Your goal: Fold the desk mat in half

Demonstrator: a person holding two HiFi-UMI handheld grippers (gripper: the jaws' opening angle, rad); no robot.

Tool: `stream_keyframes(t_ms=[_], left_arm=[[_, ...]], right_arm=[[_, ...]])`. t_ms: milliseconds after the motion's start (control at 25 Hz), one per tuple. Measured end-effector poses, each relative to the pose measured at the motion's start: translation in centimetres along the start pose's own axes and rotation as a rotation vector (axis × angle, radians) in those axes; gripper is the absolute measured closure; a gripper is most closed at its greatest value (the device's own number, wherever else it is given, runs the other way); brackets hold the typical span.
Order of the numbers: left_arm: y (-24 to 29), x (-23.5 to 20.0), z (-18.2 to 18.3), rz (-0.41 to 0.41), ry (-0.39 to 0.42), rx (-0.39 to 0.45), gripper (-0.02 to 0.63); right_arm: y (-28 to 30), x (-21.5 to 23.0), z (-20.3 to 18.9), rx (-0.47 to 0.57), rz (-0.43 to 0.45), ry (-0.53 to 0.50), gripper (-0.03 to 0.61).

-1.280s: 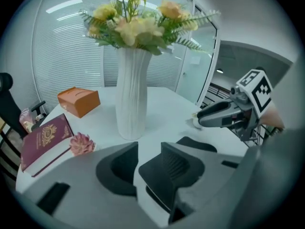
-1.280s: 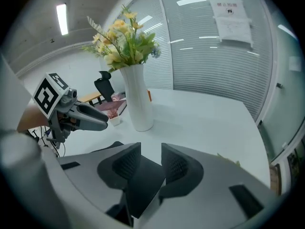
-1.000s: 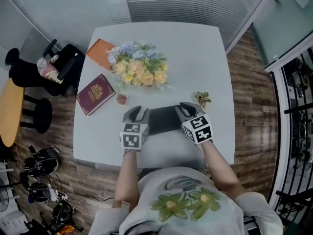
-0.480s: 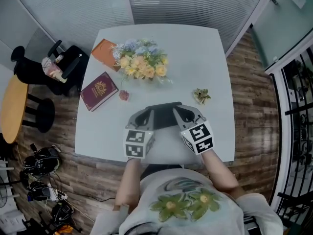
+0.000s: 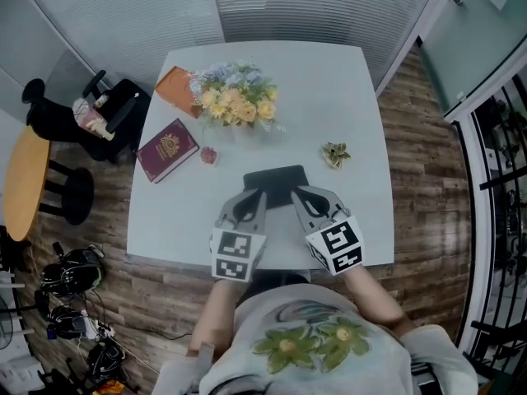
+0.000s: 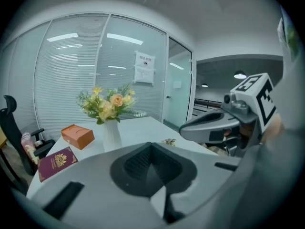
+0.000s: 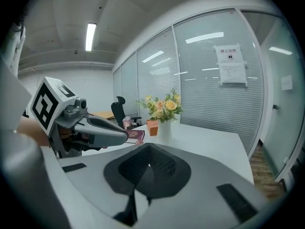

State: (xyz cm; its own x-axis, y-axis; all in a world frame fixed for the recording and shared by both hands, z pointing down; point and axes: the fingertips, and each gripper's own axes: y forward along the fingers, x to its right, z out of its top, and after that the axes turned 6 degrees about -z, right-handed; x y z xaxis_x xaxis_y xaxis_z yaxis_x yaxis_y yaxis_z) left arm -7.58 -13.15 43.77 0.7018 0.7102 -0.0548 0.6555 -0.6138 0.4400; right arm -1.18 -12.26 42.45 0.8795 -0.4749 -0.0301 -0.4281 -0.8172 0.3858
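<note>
Two grippers work together at this moment. The left gripper (image 5: 260,194) and the right gripper (image 5: 296,192) reach forward side by side, and their tips lie over the two near corners of the desk mat (image 5: 276,179). The mat is a dark rectangle on the near half of the white bench (image 5: 329,89), in front of the vase of flowers (image 5: 235,97) and well apart from it.

The fingers (image 6: 138,163) of the left gripper are pressed together, dark pad against dark pad, and this pair has just finished closing. The fingers of the right gripper are pressed together as well. No view shows clearly whether the mat's edge is caught between the pads.

I judge that the step in hand is to take the near edge and carry it over to the far edge. To do it well, both hands should go at the same height and the same speed, so that the edge stays straight. They should move in an arc over the mat and not pull toward the person, otherwise the far half may slide. The corners should meet before the fingers let go.

In the head view the mat's long axis runs left to right, parallel to the near edge of the bench. Such a fold would put the crease along this long axis.
</note>
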Motion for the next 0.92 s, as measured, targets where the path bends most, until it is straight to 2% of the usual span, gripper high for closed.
stream_keyframes(t_ms=[280,600,920], left_arm=[[-1.3,1.8,1.1,-0.044,-0.028,0.027,0.611],[-2.5,1.8,0.9,-0.044,-0.09,0.045,0.611],[-2.9,2.9,0.1,-0.067,-0.096,0.052,0.611]], right_arm=[[-2.2,-0.4,0.5,0.002,-0.03,0.008,0.561],[-3.4,-0.8,0.8,0.012,-0.037,0.014,0.561],[-4.1,-0.9,-0.3,0.002,-0.058,0.008,0.561]])
